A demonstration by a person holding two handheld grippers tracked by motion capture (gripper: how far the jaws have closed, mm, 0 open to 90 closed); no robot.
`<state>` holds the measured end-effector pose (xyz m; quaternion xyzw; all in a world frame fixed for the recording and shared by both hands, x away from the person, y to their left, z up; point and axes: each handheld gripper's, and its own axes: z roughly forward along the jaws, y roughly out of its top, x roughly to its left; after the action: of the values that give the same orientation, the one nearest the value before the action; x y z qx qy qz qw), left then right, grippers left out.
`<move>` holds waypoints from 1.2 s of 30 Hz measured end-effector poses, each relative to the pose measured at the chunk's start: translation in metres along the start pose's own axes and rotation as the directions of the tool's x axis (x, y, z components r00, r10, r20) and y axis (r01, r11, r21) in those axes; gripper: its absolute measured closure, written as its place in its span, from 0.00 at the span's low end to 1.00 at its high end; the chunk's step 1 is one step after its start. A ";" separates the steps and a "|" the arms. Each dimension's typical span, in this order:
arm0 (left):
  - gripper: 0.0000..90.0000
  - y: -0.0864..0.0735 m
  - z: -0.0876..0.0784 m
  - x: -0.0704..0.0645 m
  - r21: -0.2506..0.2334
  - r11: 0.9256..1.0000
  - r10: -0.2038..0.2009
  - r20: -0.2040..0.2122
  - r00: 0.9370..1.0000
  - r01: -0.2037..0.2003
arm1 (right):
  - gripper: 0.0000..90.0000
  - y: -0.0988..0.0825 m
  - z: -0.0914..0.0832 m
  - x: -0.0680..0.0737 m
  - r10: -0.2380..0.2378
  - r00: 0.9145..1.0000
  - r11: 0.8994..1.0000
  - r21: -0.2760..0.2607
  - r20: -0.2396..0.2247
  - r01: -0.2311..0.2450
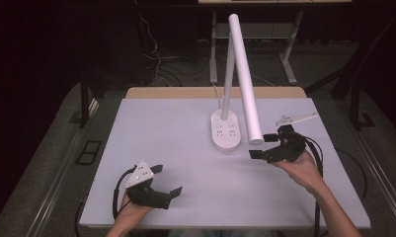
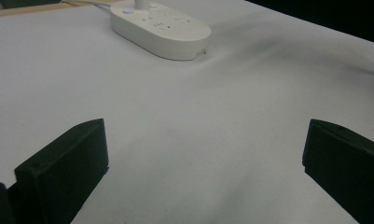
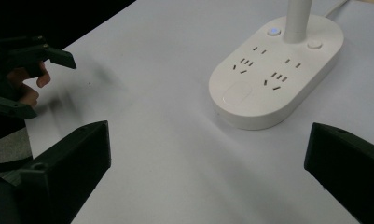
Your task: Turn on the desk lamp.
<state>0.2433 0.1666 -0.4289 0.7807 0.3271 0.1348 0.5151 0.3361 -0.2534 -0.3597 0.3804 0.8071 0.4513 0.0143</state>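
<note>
Lamp (image 1: 246, 84) head slanting down over table (image 1: 176, 148), tip lying just beside right gripper (image 1: 265, 145), fingers gaping wide; left gripper (image 1: 167, 180) resting well apart, likewise wide.

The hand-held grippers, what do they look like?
Each hand-held gripper is black, with two flat, blocky black jaws. The left hand-held gripper has a grey three-cornered plate on top, dotted with small marks, and a black cable looping behind it. The right hand-held gripper trails black cables too. The forearms show no sleeves.
</note>
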 end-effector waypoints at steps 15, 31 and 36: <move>0.00 0.000 0.000 0.000 -0.002 1.000 -0.001 0.002 1.000 0.001 | 0.00 0.019 0.010 -0.007 -0.004 1.000 1.000 0.010 0.011 0.004; 0.00 0.000 0.000 0.000 -0.004 1.000 0.001 0.005 1.000 -0.001 | 0.00 0.038 0.022 -0.018 0.003 1.000 1.000 0.009 0.027 -0.004; 0.00 0.000 -0.001 0.000 -0.001 1.000 0.001 0.005 1.000 -0.001 | 0.00 0.047 0.027 -0.023 0.011 0.999 1.000 0.010 0.032 -0.012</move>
<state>0.2431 0.1672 -0.4286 0.7810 0.3252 0.1333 0.5162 0.3910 -0.2343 -0.3486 0.3922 0.8068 0.4413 0.0226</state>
